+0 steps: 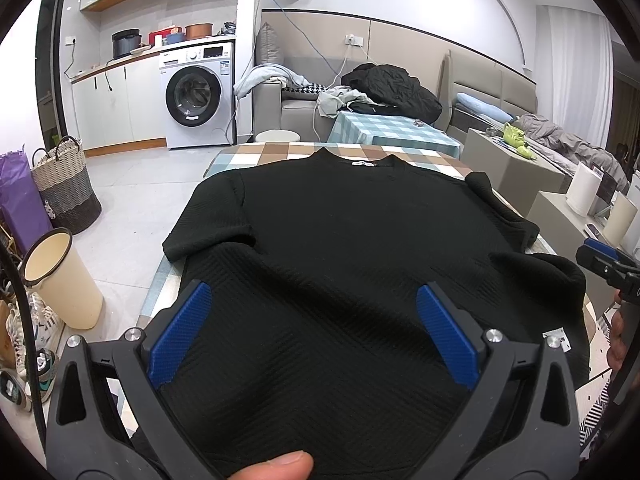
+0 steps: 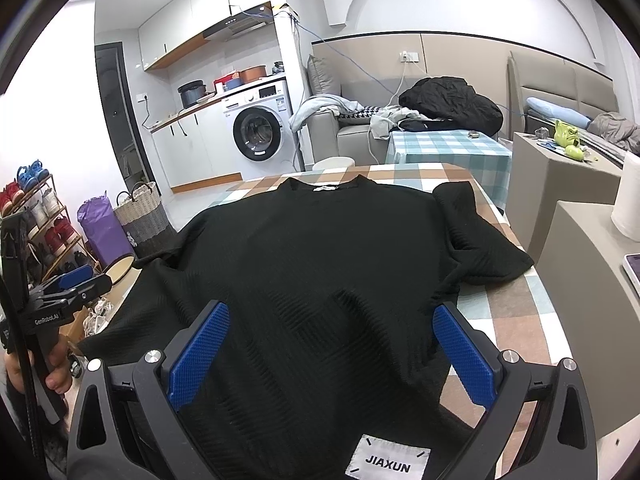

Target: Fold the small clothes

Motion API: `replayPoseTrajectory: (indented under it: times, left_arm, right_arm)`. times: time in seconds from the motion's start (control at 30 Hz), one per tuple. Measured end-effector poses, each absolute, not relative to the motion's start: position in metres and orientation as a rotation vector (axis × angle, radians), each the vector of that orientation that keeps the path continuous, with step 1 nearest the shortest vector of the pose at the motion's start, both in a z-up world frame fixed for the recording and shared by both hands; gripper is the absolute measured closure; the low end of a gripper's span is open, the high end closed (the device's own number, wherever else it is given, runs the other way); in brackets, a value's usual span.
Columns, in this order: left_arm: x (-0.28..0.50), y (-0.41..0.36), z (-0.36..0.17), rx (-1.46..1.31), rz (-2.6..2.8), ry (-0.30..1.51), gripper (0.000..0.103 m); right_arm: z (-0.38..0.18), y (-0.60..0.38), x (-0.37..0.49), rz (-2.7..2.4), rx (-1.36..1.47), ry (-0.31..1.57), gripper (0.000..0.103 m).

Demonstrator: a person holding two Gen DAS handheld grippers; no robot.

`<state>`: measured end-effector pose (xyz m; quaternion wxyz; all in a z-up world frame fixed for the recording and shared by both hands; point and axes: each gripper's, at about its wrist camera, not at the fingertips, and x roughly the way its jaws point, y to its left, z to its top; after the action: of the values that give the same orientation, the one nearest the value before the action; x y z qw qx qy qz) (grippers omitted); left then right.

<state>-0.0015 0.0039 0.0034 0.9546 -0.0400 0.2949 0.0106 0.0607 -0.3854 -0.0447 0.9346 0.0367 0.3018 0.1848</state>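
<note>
A black textured short-sleeved T-shirt point(image 1: 340, 240) lies spread on a checked tablecloth point(image 1: 280, 152), collar at the far end, hem toward me. It also shows in the right wrist view point(image 2: 320, 256), with a white "JIAXUN" label point(image 2: 388, 460) at the hem. My left gripper point(image 1: 314, 300) is open, its blue pads point(image 1: 180, 336) spread wide over the left part of the hem. My right gripper point(image 2: 330, 320) is open over the right part of the hem, blue pads point(image 2: 464, 356) apart. Neither holds cloth. Each gripper appears at the edge of the other's view.
A cream bin point(image 1: 60, 276) and a woven basket point(image 1: 64, 184) stand on the floor left of the table. A washing machine point(image 1: 196, 96), a sofa with clothes point(image 1: 384, 88) and a second checked table point(image 1: 392, 128) are behind. Grey cabinets point(image 2: 568, 184) stand right.
</note>
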Motion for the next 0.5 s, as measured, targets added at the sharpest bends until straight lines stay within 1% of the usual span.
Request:
replayPoseTrajectory:
  times: [0.5]
  left_arm:
    - [-0.002, 0.01, 0.004, -0.101, 0.017, 0.601, 0.001]
  right_arm:
    - [-0.04, -0.396, 0.06, 0.335, 0.117, 0.639, 0.0]
